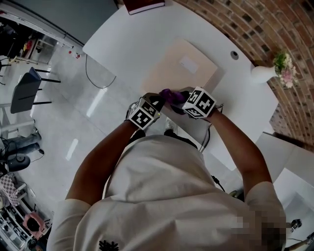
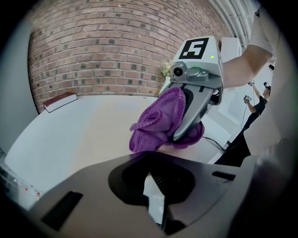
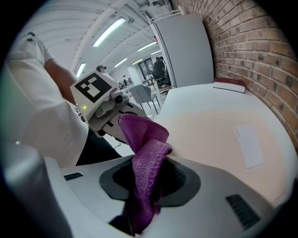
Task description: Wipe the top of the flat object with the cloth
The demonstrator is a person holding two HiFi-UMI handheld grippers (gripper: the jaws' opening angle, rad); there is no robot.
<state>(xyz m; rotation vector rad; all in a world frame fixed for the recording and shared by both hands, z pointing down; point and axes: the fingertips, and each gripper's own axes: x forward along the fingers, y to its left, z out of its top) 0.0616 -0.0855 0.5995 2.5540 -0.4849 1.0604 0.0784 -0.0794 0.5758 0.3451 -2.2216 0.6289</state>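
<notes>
The flat object is a beige board with a white label, lying on the white table. My right gripper is shut on a purple cloth, just above the board's near edge. In the right gripper view the cloth rises out of the jaws and folds over. My left gripper faces the right one from the left, close to the cloth's free end. No purple shows in the left jaws, and their gap is unclear.
A dark red book lies at the table's far edge. A white vase of flowers stands at the right by the brick wall. A round cable port sits beyond the board. Chairs stand on the floor to the left.
</notes>
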